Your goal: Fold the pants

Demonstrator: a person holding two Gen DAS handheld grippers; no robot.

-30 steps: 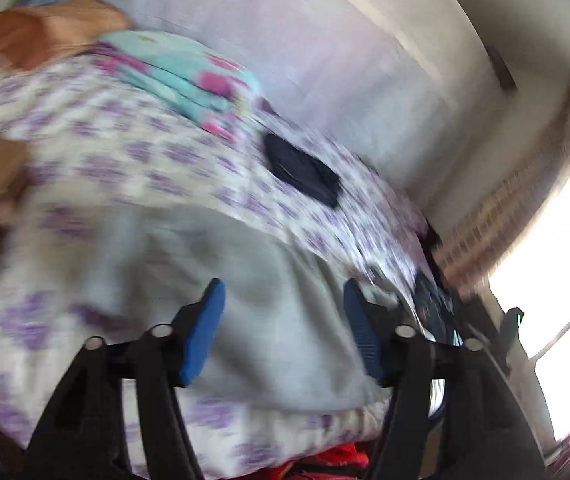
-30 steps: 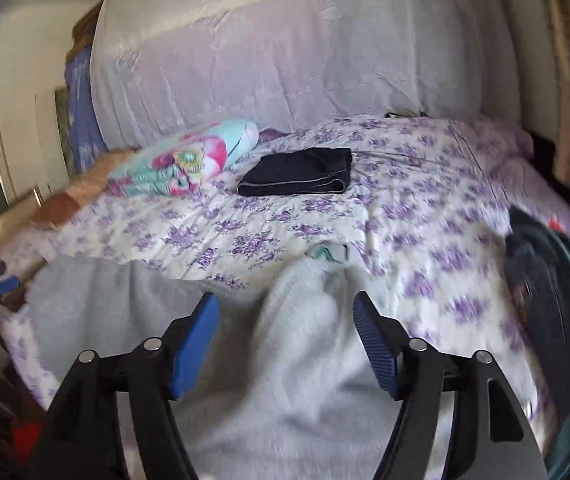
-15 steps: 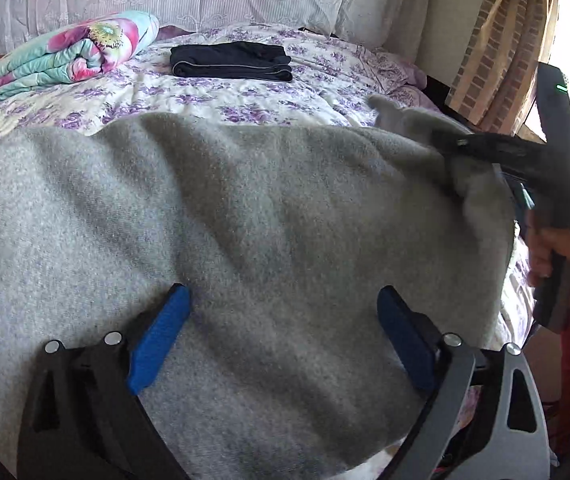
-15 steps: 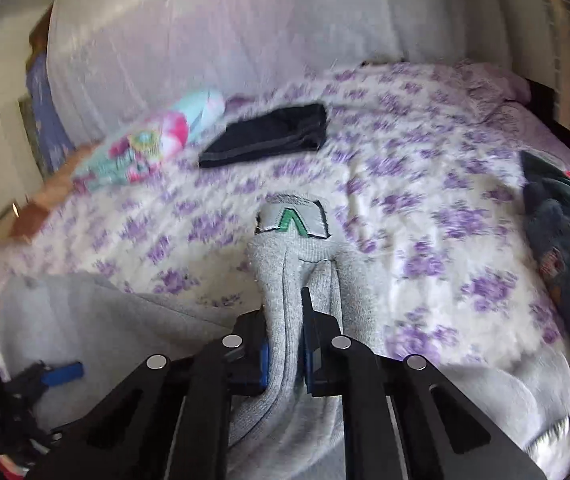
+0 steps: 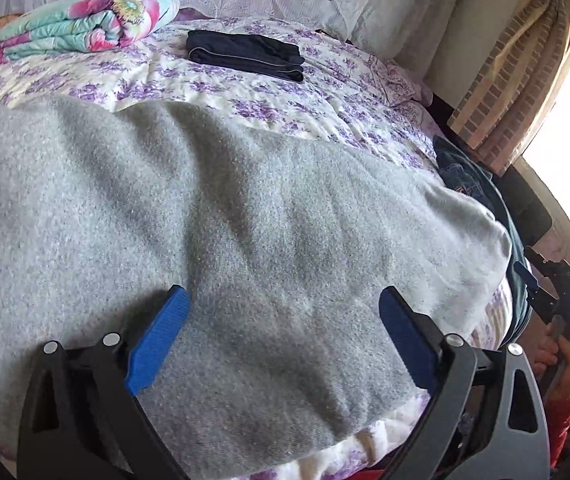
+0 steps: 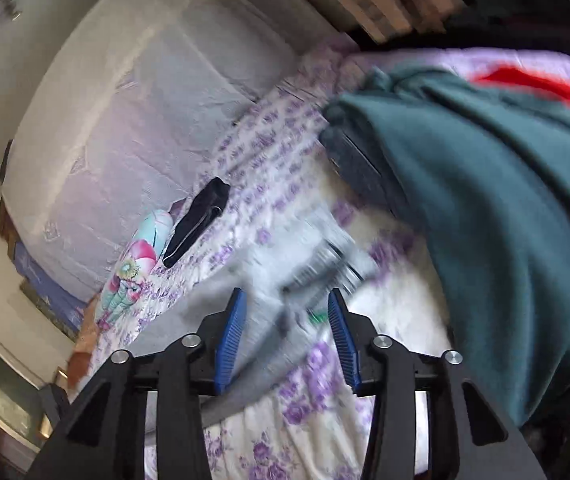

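Note:
The grey pants [image 5: 213,216] lie spread flat across the flowered bed [image 5: 317,104]. My left gripper [image 5: 281,340] hangs open just above them, its blue pads wide apart with only flat cloth below. In the left wrist view my right gripper [image 5: 535,280] is off the pants' right end, held by a hand [image 5: 553,354]. The right wrist view is tilted and blurred. There my right gripper [image 6: 287,336] has its jaws opening, with a blurred end of the grey pants [image 6: 317,268] lying loose between and beyond the pads, which do not press on it.
Folded dark pants [image 5: 245,54] and a rolled flowery blanket [image 5: 81,24] lie at the far side of the bed by the headboard. A pile of teal and dark clothes [image 6: 505,220] sits at the bed's right side. A curtain and a bright window [image 5: 517,80] are beyond.
The left gripper swung down over the pants and opened wider. The right gripper shut on the pants' end, pulled it rightward, then let go, rolled and drew off to the right.

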